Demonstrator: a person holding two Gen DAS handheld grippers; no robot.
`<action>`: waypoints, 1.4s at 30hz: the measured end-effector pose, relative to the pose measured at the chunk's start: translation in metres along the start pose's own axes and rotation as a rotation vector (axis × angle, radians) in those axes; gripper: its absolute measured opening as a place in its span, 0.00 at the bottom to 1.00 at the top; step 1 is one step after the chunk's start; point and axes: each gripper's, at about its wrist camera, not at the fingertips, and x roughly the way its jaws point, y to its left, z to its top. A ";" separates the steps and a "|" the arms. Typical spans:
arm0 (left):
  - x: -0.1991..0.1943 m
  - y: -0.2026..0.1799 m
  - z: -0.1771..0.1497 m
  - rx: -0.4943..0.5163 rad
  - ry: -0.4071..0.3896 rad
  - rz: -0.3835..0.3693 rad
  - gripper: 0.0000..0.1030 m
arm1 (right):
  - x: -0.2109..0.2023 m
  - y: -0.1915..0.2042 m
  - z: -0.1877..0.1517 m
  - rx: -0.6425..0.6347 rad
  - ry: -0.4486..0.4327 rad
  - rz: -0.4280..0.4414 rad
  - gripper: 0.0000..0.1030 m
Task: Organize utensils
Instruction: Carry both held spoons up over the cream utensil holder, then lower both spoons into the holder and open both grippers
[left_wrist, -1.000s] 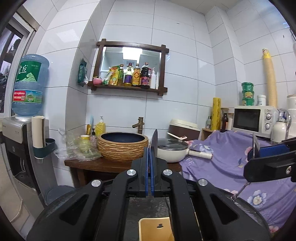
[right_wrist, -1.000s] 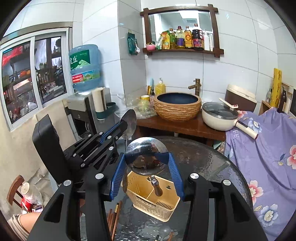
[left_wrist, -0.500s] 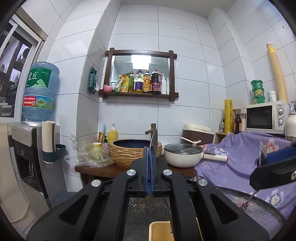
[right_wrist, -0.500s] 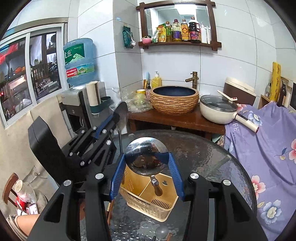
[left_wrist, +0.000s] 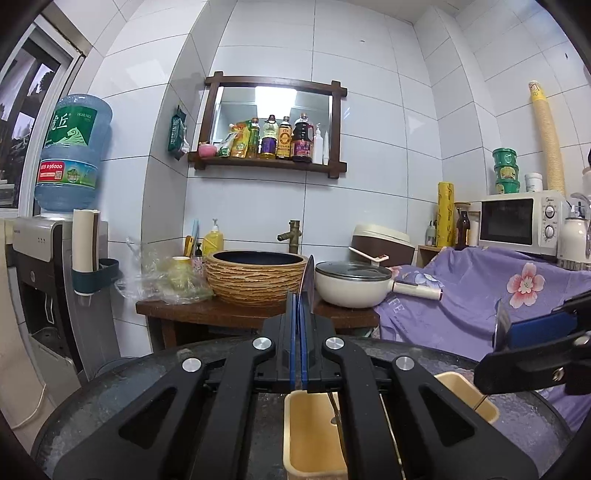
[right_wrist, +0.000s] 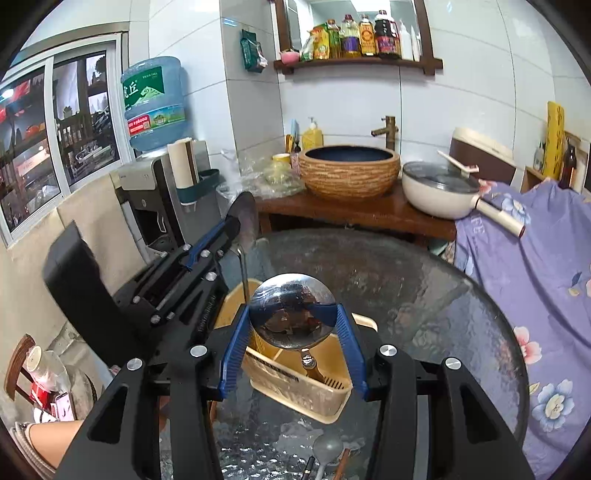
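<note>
My right tool (right_wrist: 293, 325) is clamped across the bowl of a polished steel ladle (right_wrist: 291, 312), its ribbed blue pads pressing the rim on either side. I hold it by the bowl so the handle hangs straight down, wooden end first, into the pale yellow plastic utensil caddy (right_wrist: 295, 384) below; the handle's tip already sits inside the near compartment. My left tool (left_wrist: 299, 332) has its pads pressed together on the thin edge of a second steel ladle (right_wrist: 245, 221), gripped the same way so its slim rod handle drops into the caddy's far compartment.

The caddy is a slotted, soft-cornered box with a divider, light enough, I judge, to slide on the round desk (right_wrist: 424, 280) of pebbled dark glass. The mirror-smooth ladle bowl gives the pads little to bite on, hence the grip across its widest part. A grey plastic spoon (right_wrist: 327, 446) and some wooden-handled pieces lie on the glass nearer me, not yet sorted.
</note>
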 end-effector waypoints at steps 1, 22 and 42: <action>-0.001 0.001 -0.001 0.000 0.004 -0.003 0.02 | 0.003 -0.002 -0.003 0.002 0.005 0.002 0.44; -0.011 0.017 -0.016 -0.022 0.117 -0.103 0.02 | 0.009 -0.002 -0.019 -0.034 0.031 0.014 0.45; -0.021 0.016 -0.021 -0.002 0.204 -0.152 0.11 | 0.006 -0.011 -0.016 0.002 0.027 -0.011 0.59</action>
